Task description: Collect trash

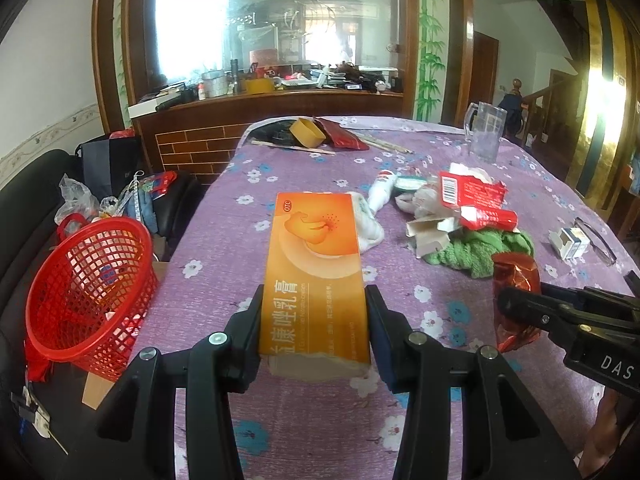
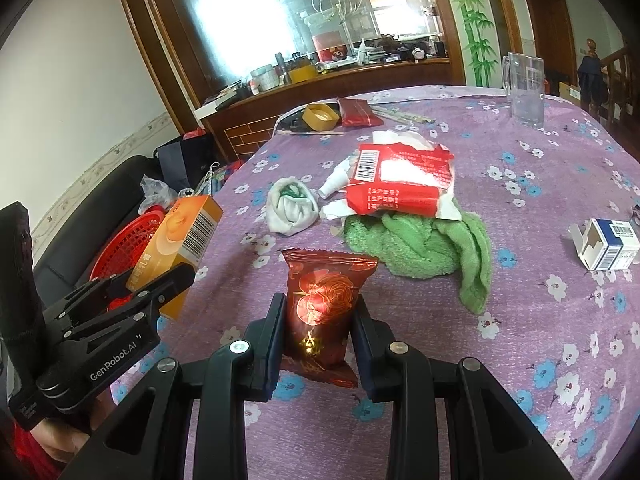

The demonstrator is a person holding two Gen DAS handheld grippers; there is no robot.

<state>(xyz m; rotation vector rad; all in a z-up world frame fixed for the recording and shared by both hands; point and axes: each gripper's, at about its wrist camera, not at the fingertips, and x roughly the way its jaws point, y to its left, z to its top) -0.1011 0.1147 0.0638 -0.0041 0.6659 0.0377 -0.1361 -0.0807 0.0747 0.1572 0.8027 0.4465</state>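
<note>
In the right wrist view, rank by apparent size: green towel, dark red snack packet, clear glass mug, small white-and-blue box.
1. Green towel
2. Dark red snack packet, though it sits nearest the camera, so that rank is unsure
3. Clear glass mug, far back
4. Small white-and-blue box

From my left wrist camera, the near end of the orange box [image 1: 314, 276] sits between the fingers, so I can't read the start of its print. The red snack packet [image 1: 516, 300] is partly covered by the right gripper [image 1: 520, 304], whose body runs off the picture's right edge. In the right wrist view, the red basket [image 2: 128, 236] is mostly hidden behind that box. The clutter on the far wooden counter [image 1: 280, 98] is too small for me to tell apart.
</note>
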